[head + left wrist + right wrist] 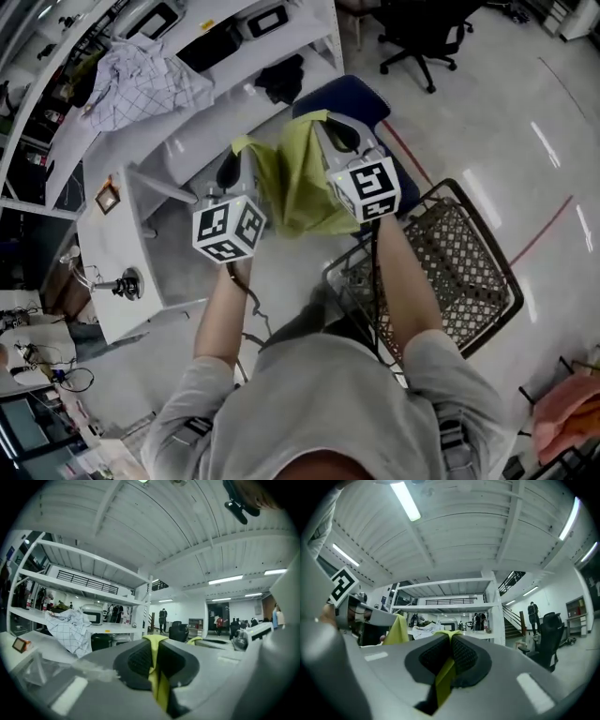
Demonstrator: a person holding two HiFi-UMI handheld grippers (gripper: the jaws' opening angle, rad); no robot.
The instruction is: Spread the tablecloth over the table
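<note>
Clearly both grips are holding: the left tongs [234,161] and the right tongs [330,131] are each pressed shut on an upper corner of the yellow-green tablecloth [295,192]. It hangs bunched between them in the air, not yet over the white tabletop [120,239]. That tabletop lies ahead and leftward, nearer the left tongs, and the held edge runs side to side.
</note>
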